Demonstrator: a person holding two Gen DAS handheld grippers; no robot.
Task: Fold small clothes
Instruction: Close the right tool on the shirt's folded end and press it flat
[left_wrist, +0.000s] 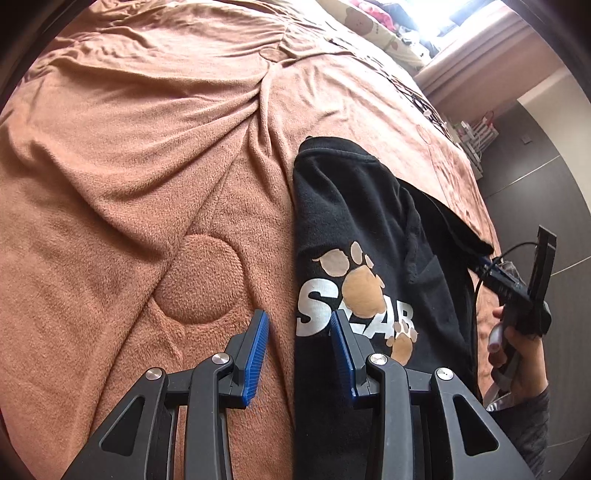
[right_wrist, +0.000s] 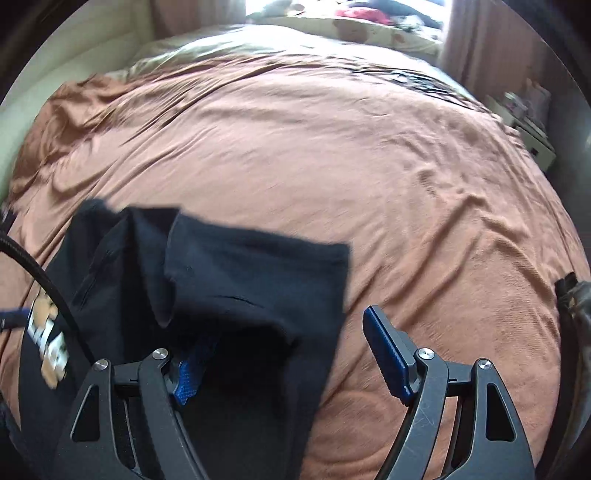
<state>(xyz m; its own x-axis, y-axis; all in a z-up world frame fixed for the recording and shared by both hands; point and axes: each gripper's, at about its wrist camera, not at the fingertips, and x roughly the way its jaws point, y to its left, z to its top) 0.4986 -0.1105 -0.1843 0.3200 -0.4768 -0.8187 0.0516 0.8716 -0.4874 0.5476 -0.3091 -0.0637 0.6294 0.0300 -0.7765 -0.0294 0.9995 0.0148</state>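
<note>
Left tool (left_wrist: 299, 326) agape (empty), black shirt (left_wrist: 369, 221) beside

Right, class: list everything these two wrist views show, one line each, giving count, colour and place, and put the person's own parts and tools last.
T-shirt: one, black with white letters and tan paw prints, lying partly folded on the blanket.
Blanket: one, brown and fleecy, wrinkled, covering the bed.
Pillows: number unclear, cream with patterns, at the far end of the bed.
Curtain: one, pinkish, far right by the window.
Left tool: one, black with blue pads, open, straddling the shirt's left edge.
Right tool: one, black with blue pads, open; shirt fabric drapes over its left finger.
Hand: one, on the right tool's handle.
</note>
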